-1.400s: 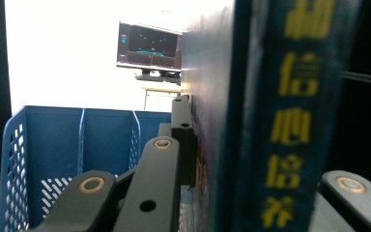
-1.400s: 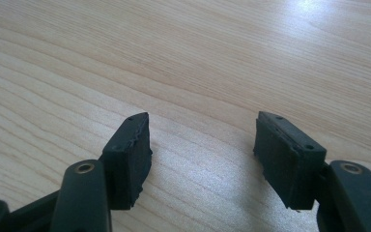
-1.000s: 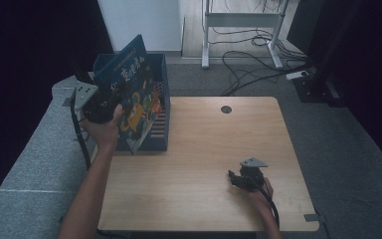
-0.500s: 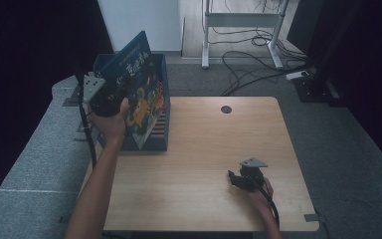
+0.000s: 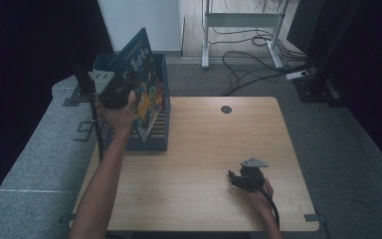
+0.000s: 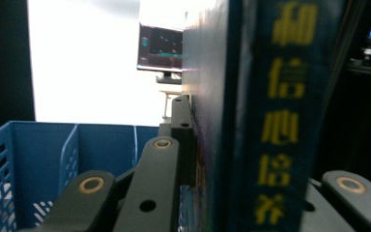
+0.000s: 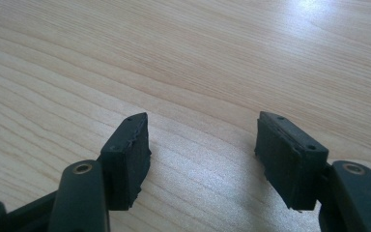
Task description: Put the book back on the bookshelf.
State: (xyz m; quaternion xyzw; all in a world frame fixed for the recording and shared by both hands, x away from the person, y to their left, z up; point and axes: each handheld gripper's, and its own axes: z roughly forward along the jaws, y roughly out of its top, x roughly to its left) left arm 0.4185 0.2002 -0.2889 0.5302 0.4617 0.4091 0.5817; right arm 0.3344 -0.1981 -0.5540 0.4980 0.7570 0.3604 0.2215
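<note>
A colourful picture book point(image 5: 144, 84) stands tilted in the blue plastic crate point(image 5: 161, 132) at the table's left edge. My left gripper point(image 5: 129, 94) is shut on the book, its jaws pressed on both covers. In the left gripper view the book's dark blue spine point(image 6: 270, 116) with yellow characters runs up between the jaws, above the crate's wall point(image 6: 43, 159). My right gripper point(image 5: 235, 180) rests low on the wooden table point(image 5: 214, 144) at the front right. It is open, and bare wood shows between its pads point(image 7: 128, 154).
Grey floor mats lie to the left of the table. A round cable hole point(image 5: 226, 109) sits near the table's far edge. A metal stand and loose cables point(image 5: 243, 55) lie on the floor beyond. A lit monitor point(image 6: 160, 48) shows far off.
My left gripper has lifted and swung the book rightward and more upright over the crate. The right gripper has stayed put.
</note>
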